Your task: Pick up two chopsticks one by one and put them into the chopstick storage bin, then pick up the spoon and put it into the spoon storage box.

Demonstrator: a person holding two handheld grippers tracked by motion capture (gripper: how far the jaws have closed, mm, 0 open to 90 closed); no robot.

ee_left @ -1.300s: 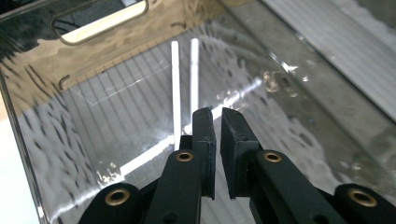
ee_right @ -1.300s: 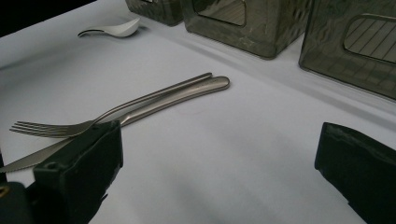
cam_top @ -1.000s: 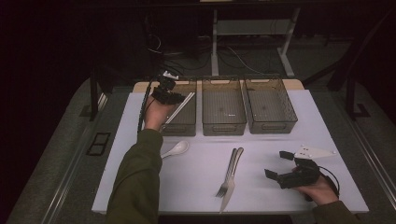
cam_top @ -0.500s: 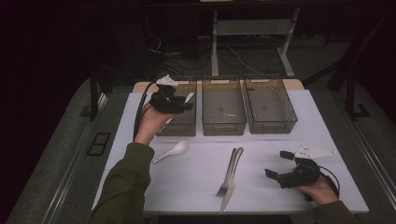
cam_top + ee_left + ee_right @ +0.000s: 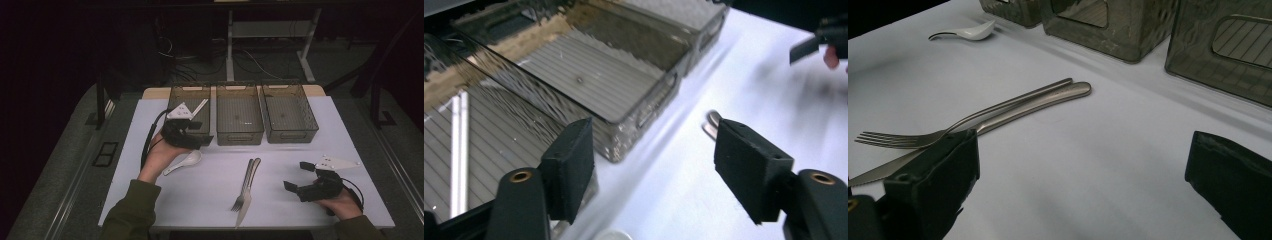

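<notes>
High view, items on white table:

1. My left gripper: held over the near end of the left bin, just above the white spoon. Jaws apart, have just been opening, nothing btwn them. Left gripper view: both black pads wide, bare tabletop in the gap.
2. Chopsticks: white pair, lying inside left bin, slanted, one end propped toward the bin's right wall. Left gripper view: two pale parallel sticks on the ribbed floor of the bin, seen thru its smoky wall.
3. White spoon: soup-type, glossy, short curved handle; on table just in front of left bin, bowl end toward bin, close under my left hand.
4. Fork + knife: steel, side by side and touching, mid-table, handles pointing toward the bins. Right gripper view: fork tines resting across the knife blade.
5. Middle bin, right bin: smoky clear plastic, ribbed floors.
6. My right gripper: low at right near edge of table, well apart from cutlery. Jaws wide apart, holding nothing.
</notes>
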